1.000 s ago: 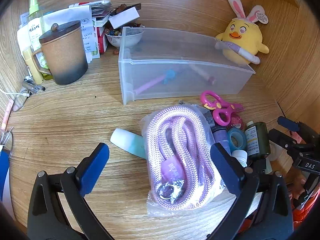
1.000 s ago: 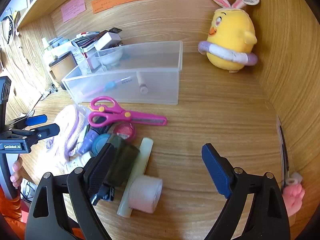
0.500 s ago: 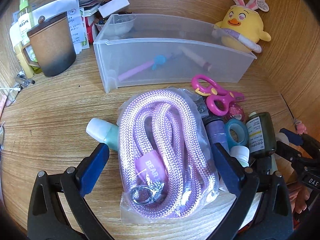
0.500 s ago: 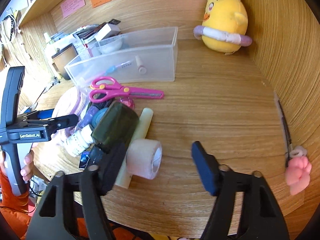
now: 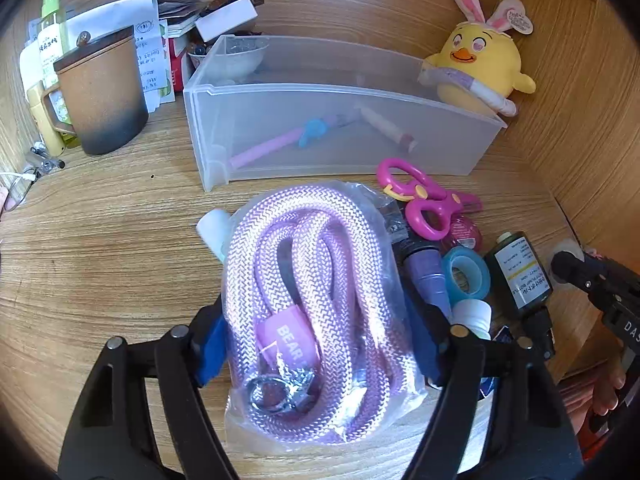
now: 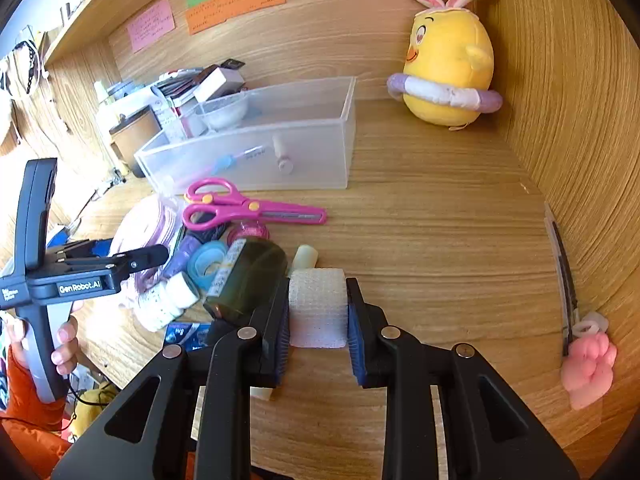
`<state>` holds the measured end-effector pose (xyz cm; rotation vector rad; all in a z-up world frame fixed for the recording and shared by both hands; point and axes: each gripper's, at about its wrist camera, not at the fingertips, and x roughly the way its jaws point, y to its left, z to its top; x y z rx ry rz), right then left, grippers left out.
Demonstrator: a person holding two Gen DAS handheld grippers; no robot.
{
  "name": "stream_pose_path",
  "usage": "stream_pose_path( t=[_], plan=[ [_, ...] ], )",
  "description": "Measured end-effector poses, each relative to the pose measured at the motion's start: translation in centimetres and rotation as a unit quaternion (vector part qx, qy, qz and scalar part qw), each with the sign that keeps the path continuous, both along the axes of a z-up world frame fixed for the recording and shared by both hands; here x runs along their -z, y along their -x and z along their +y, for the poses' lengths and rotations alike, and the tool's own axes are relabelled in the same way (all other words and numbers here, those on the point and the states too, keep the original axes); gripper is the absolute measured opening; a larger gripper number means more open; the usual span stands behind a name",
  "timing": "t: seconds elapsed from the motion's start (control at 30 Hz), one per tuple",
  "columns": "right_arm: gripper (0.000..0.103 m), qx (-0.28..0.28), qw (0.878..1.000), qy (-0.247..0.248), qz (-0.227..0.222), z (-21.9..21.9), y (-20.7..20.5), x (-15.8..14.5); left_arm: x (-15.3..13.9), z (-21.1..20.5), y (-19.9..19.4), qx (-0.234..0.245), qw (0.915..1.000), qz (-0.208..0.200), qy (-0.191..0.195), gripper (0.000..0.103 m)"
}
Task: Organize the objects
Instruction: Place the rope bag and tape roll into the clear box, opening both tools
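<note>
- Lilac braided rope [image 5: 316, 280], coiled in a crinkly clear bag, sits clamped between the left gripper [image 5: 320, 340] fingers.
- Right gripper [image 6: 318, 318] fingers squeeze a white gauze roll [image 6: 318, 306].

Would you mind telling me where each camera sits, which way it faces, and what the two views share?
Left wrist: on the left gripper, looking along its fingers at the bagged purple rope they squeeze.
Right wrist: on the right gripper, looking at the white gauze roll it clamps; the person's left hand shows.
Shared: clear plastic bin, pink scissors, yellow chick plush.
</note>
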<state>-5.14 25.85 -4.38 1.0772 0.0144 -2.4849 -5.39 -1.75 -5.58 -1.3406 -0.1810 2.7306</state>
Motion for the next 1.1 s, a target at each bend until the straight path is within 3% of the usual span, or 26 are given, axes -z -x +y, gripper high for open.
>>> stream_pose_path(
  t=[0.07,0.47,0.83,1.1],
  plan=[
    [0.022,0.001,1.0,0.001,0.004,-0.1,0.4,-0.2,-0.1,0.2,-0.1,0.003,1.0,0.004,0.008,0.063],
    [0.022,-0.009,0.999,0.027,0.041,-1.1,2.8,-2.7,-2.4,-0.6,-1.3,0.002,0.9991,0.043,0.003,0.049],
    [0.022,-0.039,0.996,0.032,0.076,-4.3,5.4,-5.2,-5.7,-1.9,-2.2,-0.002,0.996,0.089,-0.013,0.048],
    [0.022,-0.036,0.994,0.031,0.103,-5.6,7.5,-7.2,-8.1,-3.5,-0.1,-0.012,0.9928,0.117,-0.024,0.048]
  ],
)
